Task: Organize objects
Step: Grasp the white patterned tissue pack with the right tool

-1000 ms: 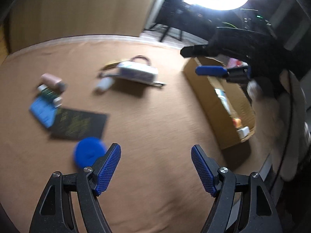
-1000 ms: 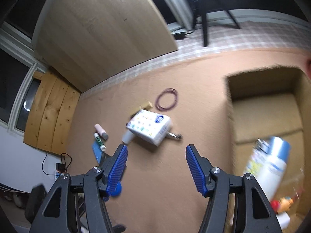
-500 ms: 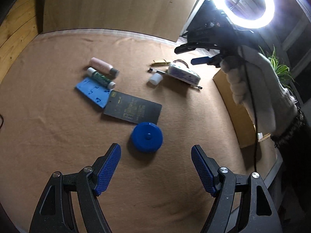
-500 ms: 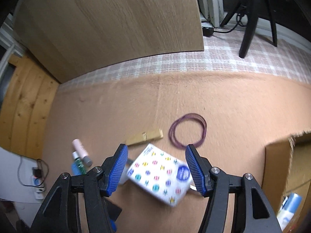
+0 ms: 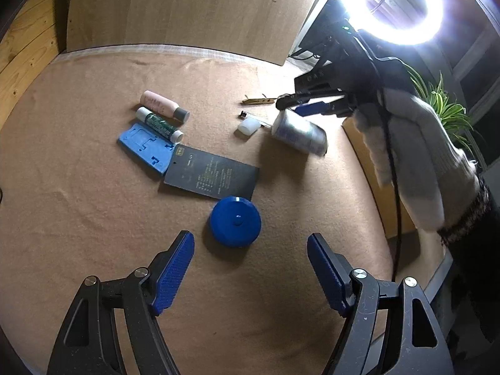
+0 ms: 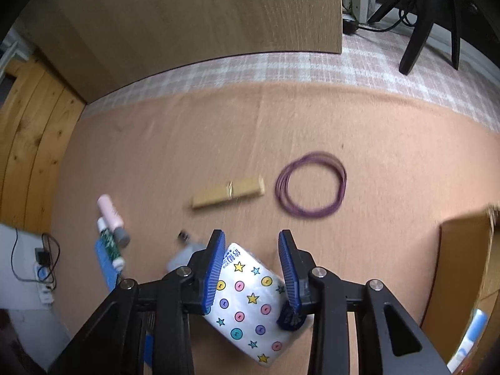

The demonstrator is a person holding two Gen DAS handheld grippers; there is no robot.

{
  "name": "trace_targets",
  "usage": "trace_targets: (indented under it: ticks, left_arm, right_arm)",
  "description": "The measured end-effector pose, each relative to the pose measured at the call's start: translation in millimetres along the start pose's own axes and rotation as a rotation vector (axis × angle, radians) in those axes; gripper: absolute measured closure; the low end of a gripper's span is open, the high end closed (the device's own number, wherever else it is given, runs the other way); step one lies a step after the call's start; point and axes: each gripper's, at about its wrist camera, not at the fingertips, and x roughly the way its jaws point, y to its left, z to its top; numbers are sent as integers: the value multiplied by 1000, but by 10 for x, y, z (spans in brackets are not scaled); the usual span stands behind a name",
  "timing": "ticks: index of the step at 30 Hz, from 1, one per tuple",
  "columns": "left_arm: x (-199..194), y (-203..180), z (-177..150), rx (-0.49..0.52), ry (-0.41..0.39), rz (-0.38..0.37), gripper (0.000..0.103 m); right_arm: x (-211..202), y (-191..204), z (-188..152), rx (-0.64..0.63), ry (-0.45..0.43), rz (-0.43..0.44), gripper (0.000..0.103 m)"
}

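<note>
The right gripper (image 6: 251, 268) straddles the tissue pack (image 6: 250, 306) on the brown cloth (image 6: 187, 143); its pads flank the pack, though blur hides whether they grip it. The left gripper (image 5: 250, 268) hangs wide apart above a blue disc (image 5: 235, 221). A clothespin (image 6: 228, 192) and rubber bands (image 6: 312, 184) lie beyond.

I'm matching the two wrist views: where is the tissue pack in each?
Left wrist: tissue pack right of centre, upper half, under the right gripper.
Right wrist: tissue pack at bottom centre, between the closing fingers.
Shared landmark: the clothespin, just beyond the pack in both views.
</note>
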Motion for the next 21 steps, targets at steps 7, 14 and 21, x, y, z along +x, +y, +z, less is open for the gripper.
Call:
trace_targets:
  ticks: [7, 14, 21]
  left_arm:
    - [94, -135, 25, 29, 15, -20, 25]
    - [184, -275, 3, 67, 32, -30, 25]
    - [266, -383, -54, 97, 59, -37, 25]
  right_arm:
    - [-70, 2, -427, -8, 25, -4, 73]
    - [-141, -172, -790, 76, 30, 53, 77]
    - [-300, -482, -1051, 208, 14, 146, 71]
